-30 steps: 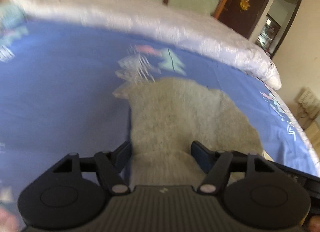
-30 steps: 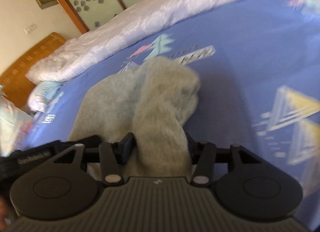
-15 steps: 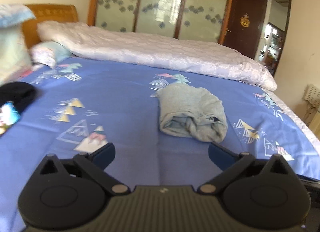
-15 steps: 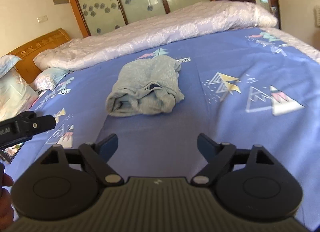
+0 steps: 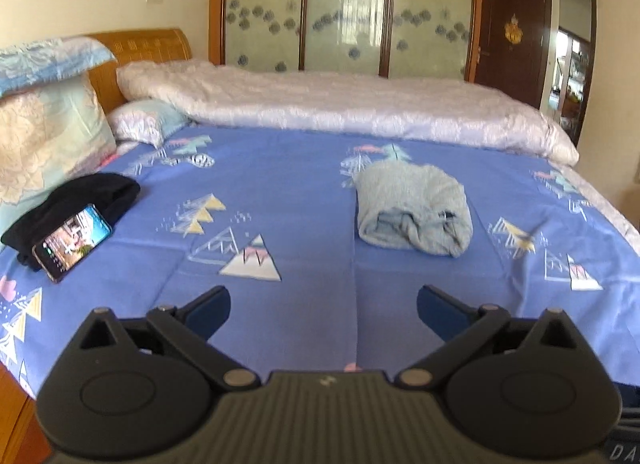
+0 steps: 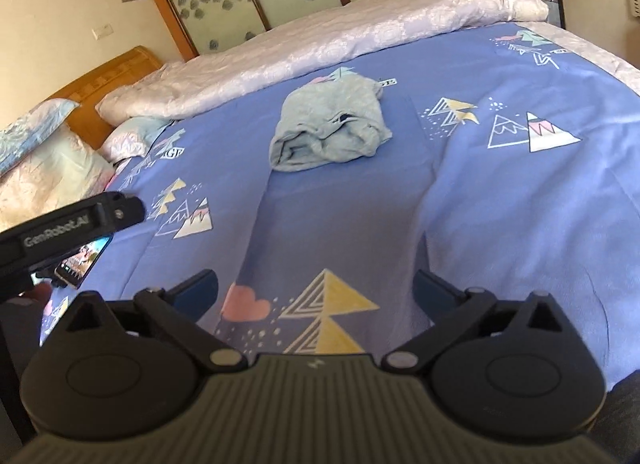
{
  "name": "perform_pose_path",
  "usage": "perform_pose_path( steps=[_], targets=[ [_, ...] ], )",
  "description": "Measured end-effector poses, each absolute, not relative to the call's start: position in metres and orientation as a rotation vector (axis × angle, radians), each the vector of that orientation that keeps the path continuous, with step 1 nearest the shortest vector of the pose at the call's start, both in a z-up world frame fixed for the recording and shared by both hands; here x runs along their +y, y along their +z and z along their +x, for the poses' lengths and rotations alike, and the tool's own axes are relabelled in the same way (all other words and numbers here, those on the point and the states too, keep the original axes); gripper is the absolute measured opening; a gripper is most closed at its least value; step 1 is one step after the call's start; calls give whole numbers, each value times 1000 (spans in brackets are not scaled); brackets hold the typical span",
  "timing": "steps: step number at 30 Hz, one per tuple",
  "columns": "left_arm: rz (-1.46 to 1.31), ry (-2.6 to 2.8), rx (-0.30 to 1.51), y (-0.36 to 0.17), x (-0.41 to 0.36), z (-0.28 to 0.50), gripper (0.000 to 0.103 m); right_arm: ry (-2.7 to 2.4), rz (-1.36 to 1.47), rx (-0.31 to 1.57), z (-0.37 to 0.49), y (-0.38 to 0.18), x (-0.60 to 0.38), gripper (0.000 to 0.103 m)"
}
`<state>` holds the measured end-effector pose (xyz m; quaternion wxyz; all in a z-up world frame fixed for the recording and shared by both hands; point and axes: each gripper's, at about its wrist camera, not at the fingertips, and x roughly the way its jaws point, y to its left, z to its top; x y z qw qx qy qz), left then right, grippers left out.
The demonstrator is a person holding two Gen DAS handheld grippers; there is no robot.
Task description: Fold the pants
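Left hand-held gripper (image 5: 323,308) and right hand-held gripper (image 6: 315,290), jaws just spread wide, empty.

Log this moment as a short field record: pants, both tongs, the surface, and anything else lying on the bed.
pants: grey pants, folded into a compact bundle, lying free on the bed
left tongs: left tongs open, jaws just opened, nothing between them, short of the bundle
right tongs: right tongs open, jaws just opened, empty
surface: blue patterned sheet
other items: phone, screen lit, leaning on a black garment; pale rolled quilt along the far side
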<state>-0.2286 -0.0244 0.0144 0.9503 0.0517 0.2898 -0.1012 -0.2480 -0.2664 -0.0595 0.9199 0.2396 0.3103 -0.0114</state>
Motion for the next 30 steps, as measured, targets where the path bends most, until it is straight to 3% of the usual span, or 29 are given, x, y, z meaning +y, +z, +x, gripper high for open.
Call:
perform_pose_path(
  steps=[13, 30],
  targets=[
    [283, -170, 625, -12, -37, -232, 103, -26, 505, 708, -251, -74, -255, 103],
    [297, -108, 667, -24, -38, -226, 103, -20, 563, 747, -250, -85, -265, 103]
  ],
)
